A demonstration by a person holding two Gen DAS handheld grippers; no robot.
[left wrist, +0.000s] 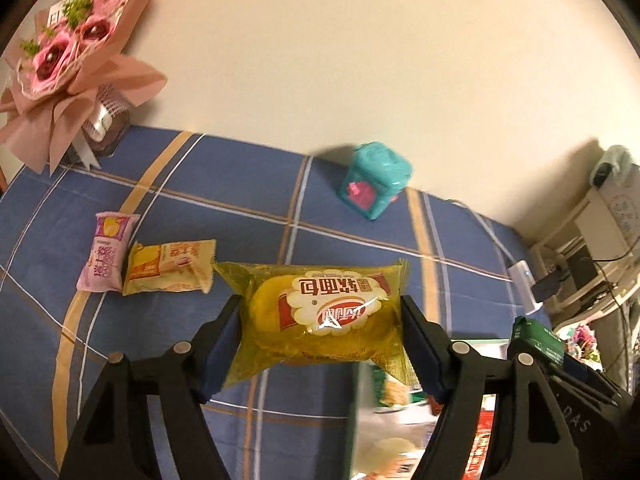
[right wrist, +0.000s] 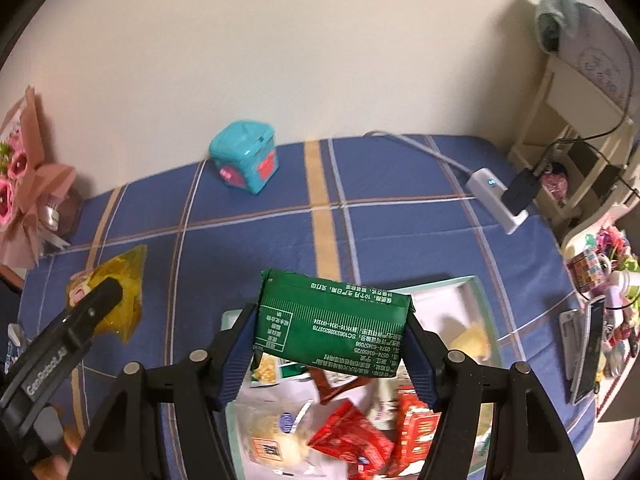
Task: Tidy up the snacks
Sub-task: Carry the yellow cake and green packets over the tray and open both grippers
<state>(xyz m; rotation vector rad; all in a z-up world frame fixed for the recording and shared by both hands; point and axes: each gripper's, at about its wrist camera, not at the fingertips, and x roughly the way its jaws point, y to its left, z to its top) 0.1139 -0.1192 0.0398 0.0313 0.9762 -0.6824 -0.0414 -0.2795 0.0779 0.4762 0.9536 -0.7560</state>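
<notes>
The cloth-covered table (right wrist: 400,240) is blue, crossed by tan bands and thin white lines in a plaid. A translucent yellow plastic bread packet (left wrist: 320,312) bears a red and white label. A glossy green foil snack pack (right wrist: 332,328) carries white print. A lilac snack wrapper (left wrist: 108,256) lies beside a pale yellow one (left wrist: 168,268). A teal plastic cube (right wrist: 244,158) has pink patches. Red packets (right wrist: 352,436) fill the white tray (right wrist: 472,292).

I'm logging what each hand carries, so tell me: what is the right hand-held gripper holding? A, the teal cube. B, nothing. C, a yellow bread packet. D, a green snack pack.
D: the right hand-held gripper is shut on the green snack pack, held above the tray of snacks, while the yellow bread packet sits in the left hand-held gripper.
</notes>
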